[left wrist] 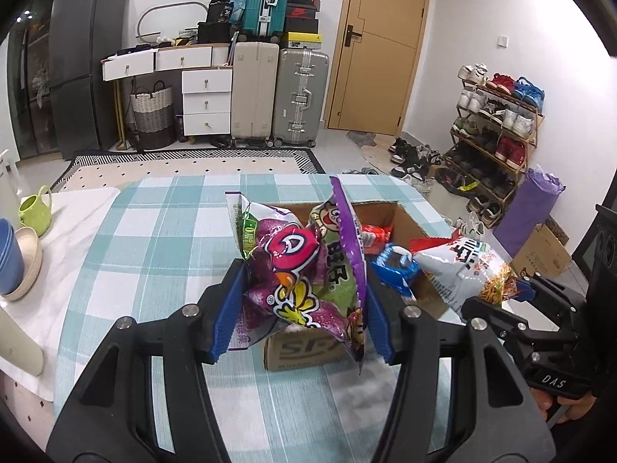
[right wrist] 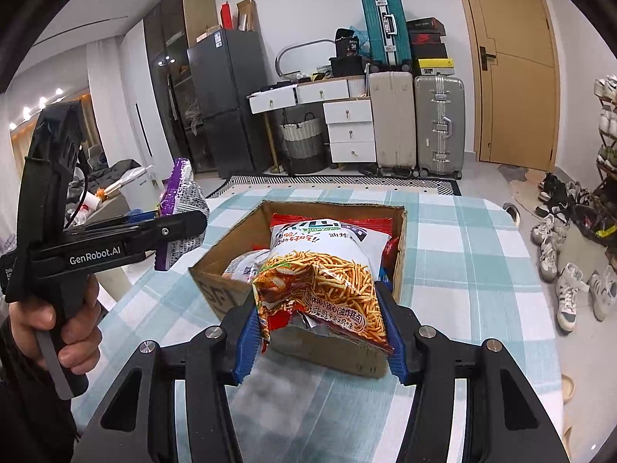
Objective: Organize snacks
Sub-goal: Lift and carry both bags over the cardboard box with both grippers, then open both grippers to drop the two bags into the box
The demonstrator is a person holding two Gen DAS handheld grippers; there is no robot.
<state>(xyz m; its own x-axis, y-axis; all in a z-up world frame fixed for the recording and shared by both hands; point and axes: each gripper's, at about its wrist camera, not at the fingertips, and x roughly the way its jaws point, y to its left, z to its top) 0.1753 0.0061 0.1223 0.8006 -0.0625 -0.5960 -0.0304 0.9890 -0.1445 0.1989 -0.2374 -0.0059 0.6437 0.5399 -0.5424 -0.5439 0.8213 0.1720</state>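
Note:
My left gripper (left wrist: 304, 289) is shut on a purple snack bag (left wrist: 297, 270), held upright just above the near edge of an open cardboard box (left wrist: 385, 208). Inside the box lie a blue packet (left wrist: 397, 266) and a red packet (left wrist: 376, 231). To the right, my right gripper (left wrist: 516, 293) grips a white bag of fried noodle sticks (left wrist: 459, 266). In the right wrist view, that gripper (right wrist: 320, 308) pinches the noodle bag (right wrist: 327, 270) over the box's near wall (right wrist: 216, 285). At the left, the left gripper (right wrist: 181, 223) holds the purple bag (right wrist: 181, 189) in a person's hand.
The box stands on a table with a teal checked cloth (left wrist: 154, 231). A green mug (left wrist: 34, 208) and stacked bowls (left wrist: 15, 262) sit on a white cloth at the left. Beyond the table are suitcases (left wrist: 300, 96), a door and a shoe rack (left wrist: 497, 131).

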